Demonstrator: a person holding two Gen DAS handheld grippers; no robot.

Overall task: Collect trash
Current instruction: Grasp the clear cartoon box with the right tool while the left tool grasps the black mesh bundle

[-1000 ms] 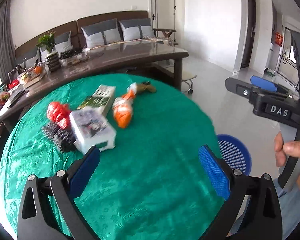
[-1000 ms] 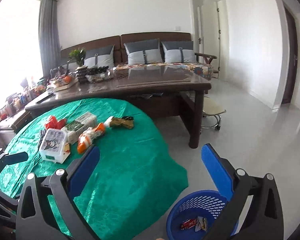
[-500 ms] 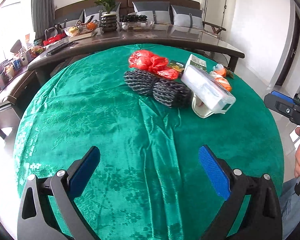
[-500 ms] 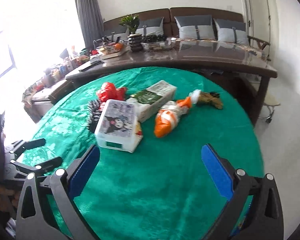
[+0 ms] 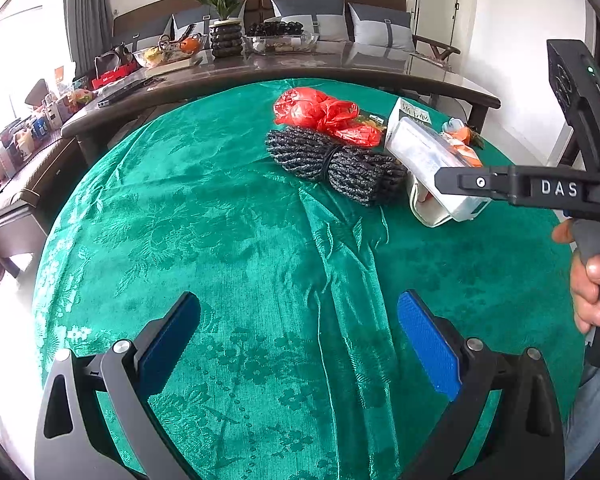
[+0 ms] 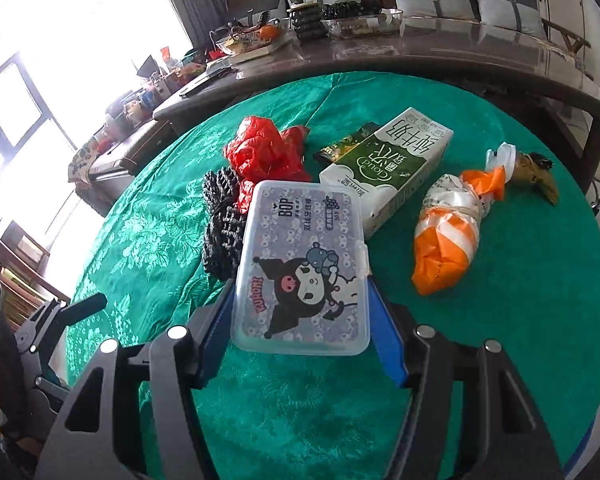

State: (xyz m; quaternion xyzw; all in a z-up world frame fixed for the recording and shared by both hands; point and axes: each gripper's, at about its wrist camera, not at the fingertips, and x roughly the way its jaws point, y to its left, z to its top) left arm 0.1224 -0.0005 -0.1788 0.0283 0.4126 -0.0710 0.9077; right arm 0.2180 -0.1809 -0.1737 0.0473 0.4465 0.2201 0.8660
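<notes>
Trash lies on a round table with a green cloth (image 5: 228, 240). My right gripper (image 6: 302, 320) has its blue pads against both sides of a clear plastic box (image 6: 304, 268) with a cartoon lid. The box also shows in the left wrist view (image 5: 428, 160). Beyond it lie a milk carton (image 6: 392, 164), a red plastic bag (image 6: 268, 152), a black mesh bundle (image 6: 220, 220), and an orange and white bag (image 6: 448, 236). My left gripper (image 5: 300, 340) is open and empty over bare cloth, nearer than the black bundle (image 5: 332, 164) and red bag (image 5: 320, 114).
A long dark table (image 5: 340, 68) with a plant, bowls and clutter stands behind the round one. A sofa with grey cushions (image 5: 340, 12) lines the wall. A brown banana peel (image 6: 536, 176) lies at the far right of the cloth.
My right gripper moved forward and closed on the plastic box. My left gripper drifted a little closer to the trash pile and stays open.
</notes>
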